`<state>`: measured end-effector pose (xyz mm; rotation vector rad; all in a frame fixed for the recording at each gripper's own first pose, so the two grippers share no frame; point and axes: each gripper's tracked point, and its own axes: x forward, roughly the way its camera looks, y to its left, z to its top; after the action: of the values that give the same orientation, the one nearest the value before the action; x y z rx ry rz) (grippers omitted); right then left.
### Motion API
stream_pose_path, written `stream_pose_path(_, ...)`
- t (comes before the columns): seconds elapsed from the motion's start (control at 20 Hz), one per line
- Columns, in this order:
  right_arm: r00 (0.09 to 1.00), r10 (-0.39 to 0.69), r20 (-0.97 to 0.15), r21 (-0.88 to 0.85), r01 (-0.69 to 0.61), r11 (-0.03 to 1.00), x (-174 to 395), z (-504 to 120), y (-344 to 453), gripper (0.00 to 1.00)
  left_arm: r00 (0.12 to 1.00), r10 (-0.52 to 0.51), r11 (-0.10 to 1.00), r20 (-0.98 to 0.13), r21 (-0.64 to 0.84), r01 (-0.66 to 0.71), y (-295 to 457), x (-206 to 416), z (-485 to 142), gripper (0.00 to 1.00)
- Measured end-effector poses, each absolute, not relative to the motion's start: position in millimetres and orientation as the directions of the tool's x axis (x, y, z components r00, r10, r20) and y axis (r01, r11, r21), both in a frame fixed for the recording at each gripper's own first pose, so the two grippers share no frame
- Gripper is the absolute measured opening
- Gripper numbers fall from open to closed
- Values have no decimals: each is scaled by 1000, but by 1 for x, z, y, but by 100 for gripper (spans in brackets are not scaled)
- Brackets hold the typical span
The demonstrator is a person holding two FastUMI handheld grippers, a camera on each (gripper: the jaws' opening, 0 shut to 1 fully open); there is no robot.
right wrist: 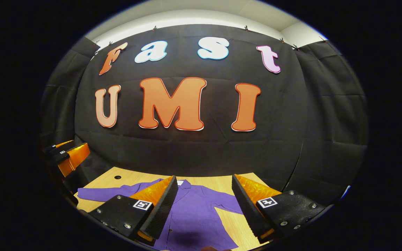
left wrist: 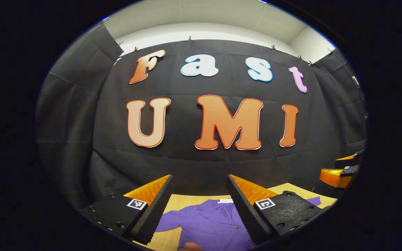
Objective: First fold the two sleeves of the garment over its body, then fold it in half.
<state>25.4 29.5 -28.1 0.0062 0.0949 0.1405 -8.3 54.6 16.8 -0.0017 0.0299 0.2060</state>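
Left claw [left wrist: 199, 204] nearest the lens in the left gripper view: fingers spread wide, nothing between them, held above the tabletop [left wrist: 171, 238] and apart from the cloth.

Between and below the fingers: purple garment [left wrist: 209, 223], a buttoned shirt with collar, laid flat on the light wooden tabletop. Collar toward the booth wall, white tag at the neck. One sleeve runs out past the left finger; a bit of purple cloth shows at the far right behind the other finger.

Right edge of the same view: the other claw, partly seen, raised off the tabletop. Its state cannot be judged from there.

Right gripper view: right claw [right wrist: 204, 205] released, fingers well apart, empty, hovering over the garment [right wrist: 195, 212]. Shirt body lies flat between the fingers. Both sleeves out to the sides, one stretching far left across the tabletop [right wrist: 236, 223], one shorter to the right. Neither sleeve folded over the body. Small dark hole in the tabletop near the far left corner.

Left edge of this view: left claw [right wrist: 66, 155] again, held up above the tabletop's edge.
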Motion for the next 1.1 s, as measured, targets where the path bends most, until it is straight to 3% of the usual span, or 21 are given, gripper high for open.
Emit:
stream_pose_path(0.2,979,178,-96,14,-177,984,43,-30,32,94,978,209,978,-1,22,-209,39,2,24,97)
stream_pose_path(0.5,980,96,-173,2,-97,995,77,-60,-11,94,979,202,979,37,29,-203,24,8,32,97)
stream_pose_path(0.8,943,-58,-329,-25,53,998,110,-122,-92,94,976,207,975,63,72,-211,15,7,45,96)
stream_pose_path(1.1,834,-171,-524,5,204,979,140,-194,-181,94,963,264,958,61,101,-269,14,3,47,96)
